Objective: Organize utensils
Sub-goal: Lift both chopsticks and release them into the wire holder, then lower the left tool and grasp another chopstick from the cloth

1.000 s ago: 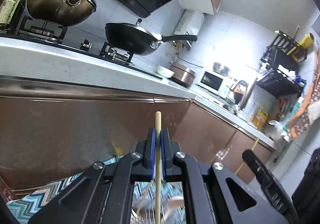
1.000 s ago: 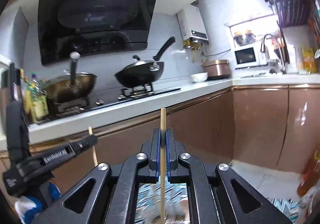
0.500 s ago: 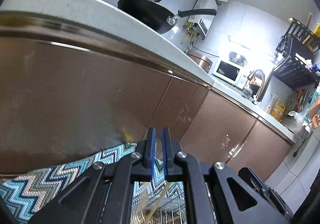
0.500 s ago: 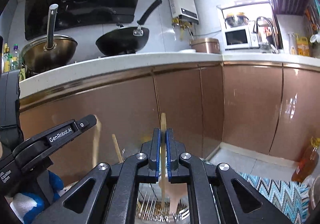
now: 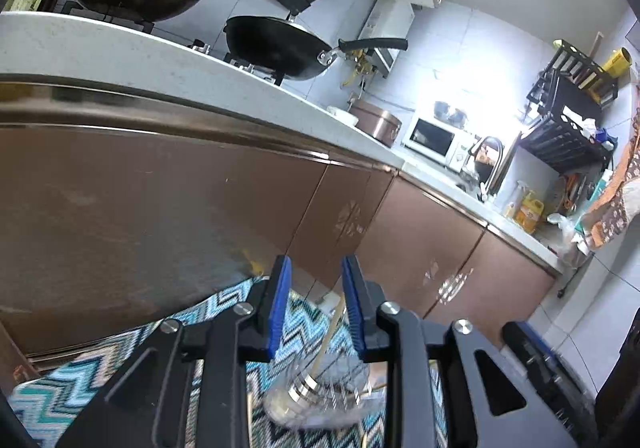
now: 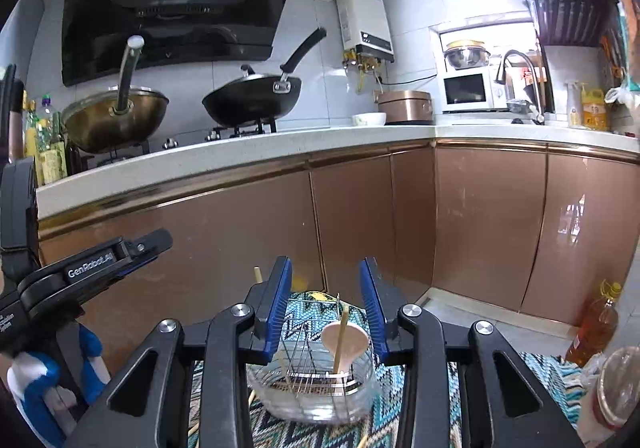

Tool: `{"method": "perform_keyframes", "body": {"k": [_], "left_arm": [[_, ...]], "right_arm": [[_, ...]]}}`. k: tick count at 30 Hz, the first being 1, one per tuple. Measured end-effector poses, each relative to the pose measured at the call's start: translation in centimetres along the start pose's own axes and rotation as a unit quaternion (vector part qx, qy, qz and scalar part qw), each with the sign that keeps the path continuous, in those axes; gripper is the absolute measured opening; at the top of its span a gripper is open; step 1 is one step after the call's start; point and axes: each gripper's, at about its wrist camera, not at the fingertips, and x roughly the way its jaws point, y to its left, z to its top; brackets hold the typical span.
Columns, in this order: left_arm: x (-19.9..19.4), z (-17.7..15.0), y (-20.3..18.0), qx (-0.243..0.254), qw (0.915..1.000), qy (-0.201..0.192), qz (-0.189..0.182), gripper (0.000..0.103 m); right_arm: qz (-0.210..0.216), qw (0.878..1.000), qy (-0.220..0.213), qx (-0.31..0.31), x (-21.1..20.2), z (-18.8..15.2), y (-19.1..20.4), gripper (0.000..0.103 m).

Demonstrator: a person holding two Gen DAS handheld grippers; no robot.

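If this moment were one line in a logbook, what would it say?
left gripper: just opened, chopstick loose between jaws | right gripper: just opened, empty | wire holder: spoon and chopsticks inside

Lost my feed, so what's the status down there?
Both hand-held grippers just opening, nothing pinched. Chopsticks and a spoon standing in the wire holder. Nothing blocking.

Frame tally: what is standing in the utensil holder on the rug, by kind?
Chopsticks: 2
Pale spoon: 1
Total in the holder: 3
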Motion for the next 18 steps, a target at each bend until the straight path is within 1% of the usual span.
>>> {"method": "perform_keyframes", "body": {"k": [2,4,5,6,8,10,13,15,16,18], "left_arm": [[-0.5,-0.2,1.1,-0.008,0.9994,0.03,0.015,0.026],[-0.4,-1.2,2.3,-0.013,0.9969,0.075,0.019,0.026],[-0.1,-2.2,2.9,-0.01,0.9937,0.107,0.03,0.026],[0.2,-2.9,3.2,-0.006,0.9908,0.13,0.034,0.026],[1.0,-4.6,4.0,-0.003,0.9833,0.179,0.035,0.026],[2.4,-6.3,4.9,0.001,0.9724,0.23,0.039,0.026],[4.7,-7.5,5.4,0.013,0.9583,0.281,0.048,0.026],[6.9,-8.3,5.8,0.026,0.9436,0.327,0.048,0.026],[8.1,-8.7,6.1,0.035,0.9349,0.349,0.052,0.025],[9.6,-9.6,6.9,0.045,0.9234,0.376,0.06,0.025]], "right_arm": [[-0.002,1.0,0.0,0.004,-1.4,0.2,-0.2,0.035],[-0.002,1.0,0.003,0.007,-2.5,0.0,-0.4,0.036],[-0.003,1.0,0.005,0.011,-3.1,-0.2,-0.6,0.036],[-0.004,1.0,0.007,0.014,-3.5,-0.4,-0.8,0.036],[-0.005,1.0,0.015,0.023,-4.1,-1.0,-1.4,0.036],[-0.006,0.999,0.024,0.035,-4.5,-1.7,-2.2,0.036],[-0.007,0.998,0.044,0.046,-4.8,-3.4,-3.5,0.036],[-0.01,0.997,0.061,0.05,-4.8,-4.6,-4.6,0.036],[-0.012,0.996,0.067,0.054,-4.7,-5.0,-5.1,0.036],[-0.017,0.995,0.08,0.064,-4.6,-5.9,-6.4,0.036]]}}
